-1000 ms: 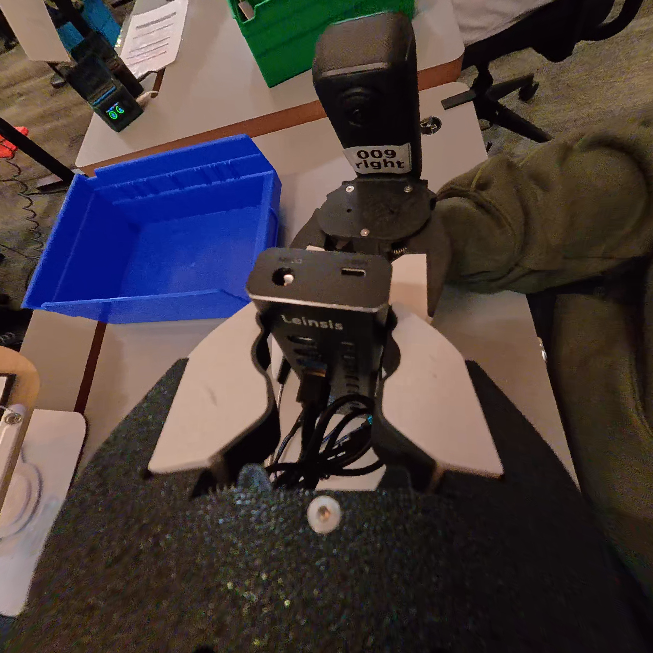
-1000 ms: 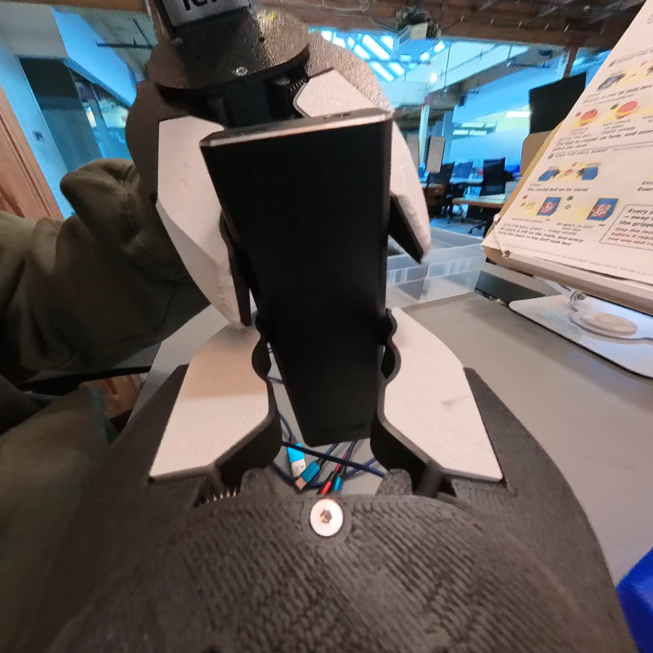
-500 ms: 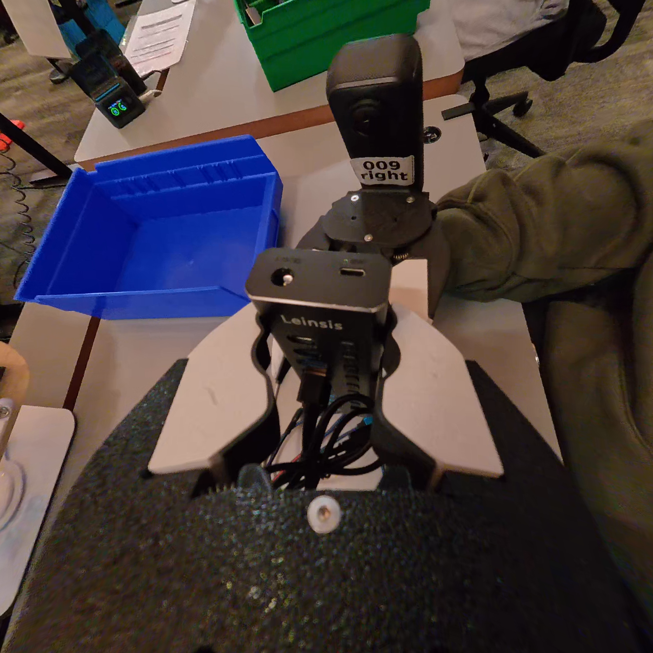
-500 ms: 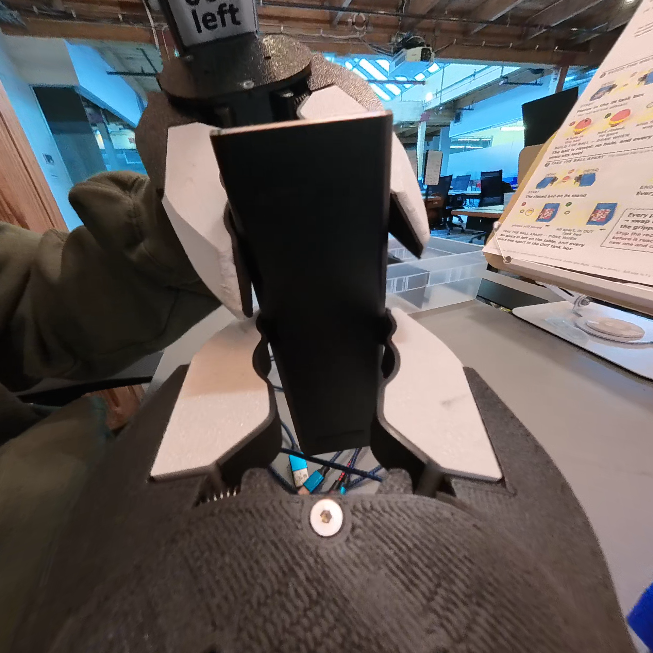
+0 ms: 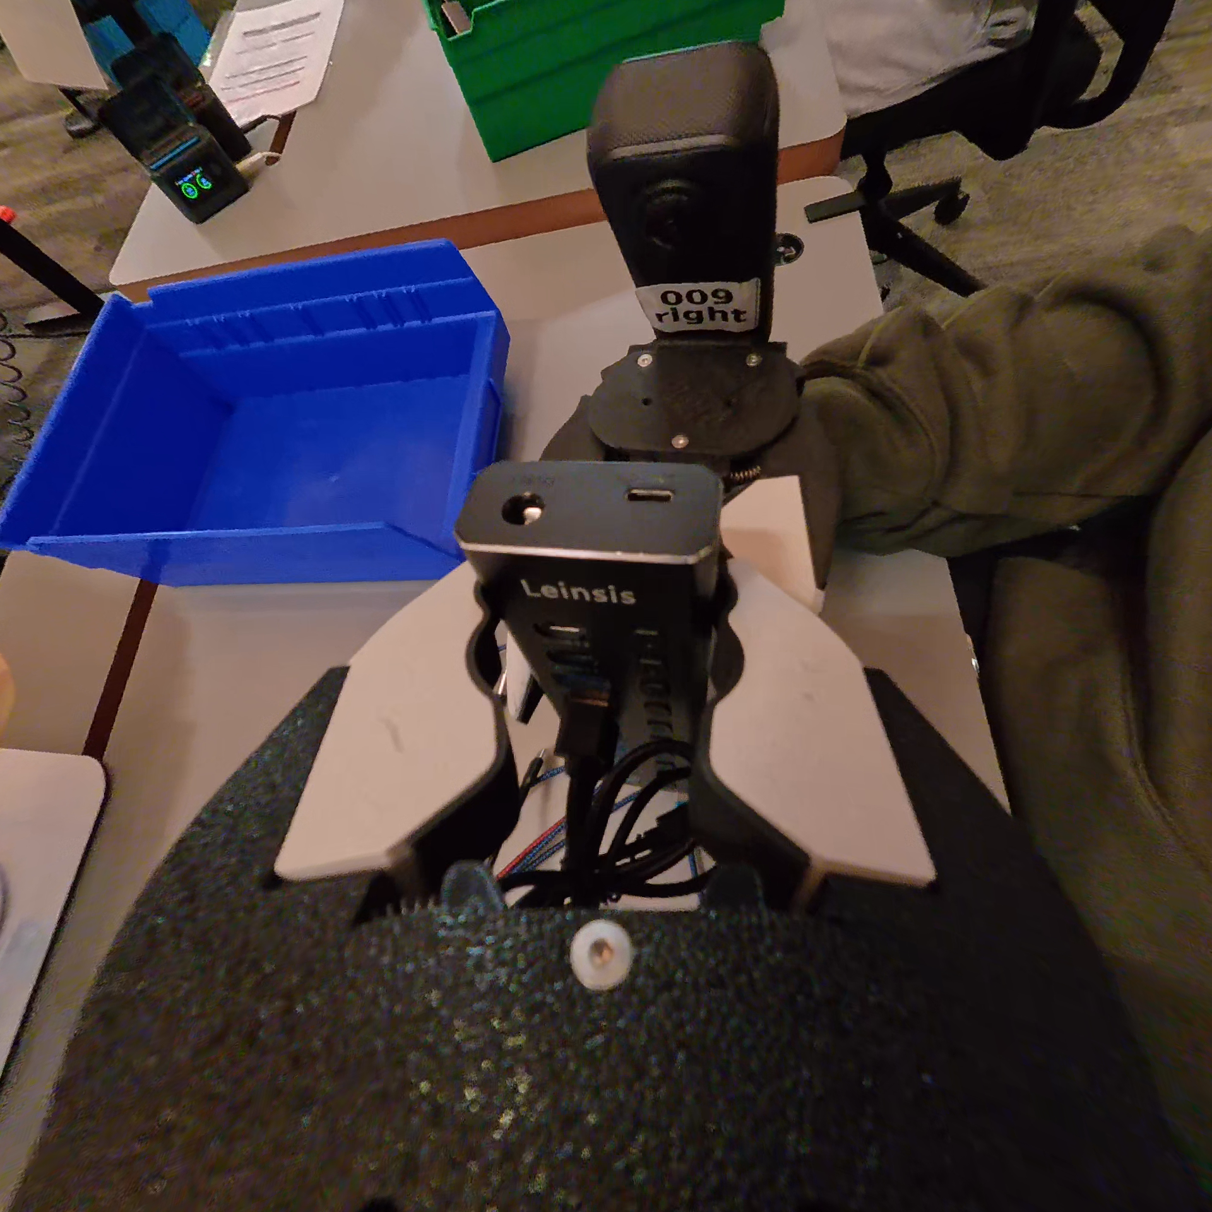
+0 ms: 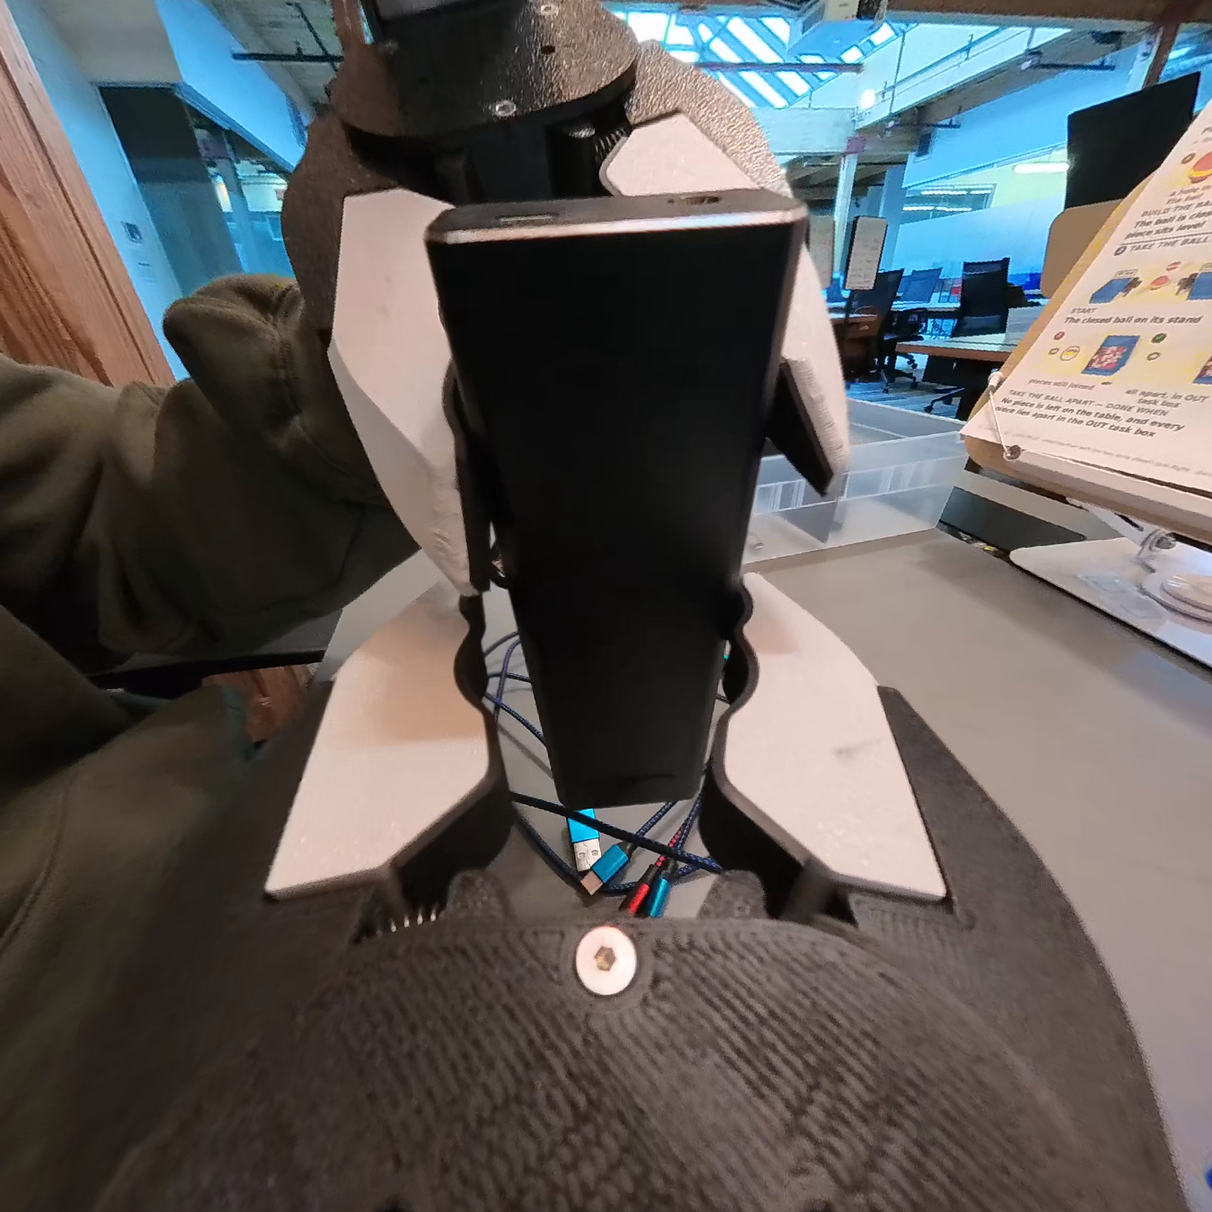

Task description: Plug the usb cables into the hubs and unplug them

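1. Your left gripper (image 5: 600, 662) has its jaws squeezed on the hub (image 5: 593, 570).
2. The hub stands up tall between both grippers, with a black plug (image 5: 585, 721) in it.
3. Your right gripper (image 6: 606, 629) grips the hub from the other side.

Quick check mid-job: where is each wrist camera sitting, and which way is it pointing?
Left wrist view: on the left hand-held gripper, looking down along its fingers at the black hub, the table and the blue bin; a green sleeve shows.
Right wrist view: on the right hand-held gripper, looking level across the room at the hub's plain back; a green-sleeved arm shows.
Shared: both hand-held grippers clamp that hub, facing each other.
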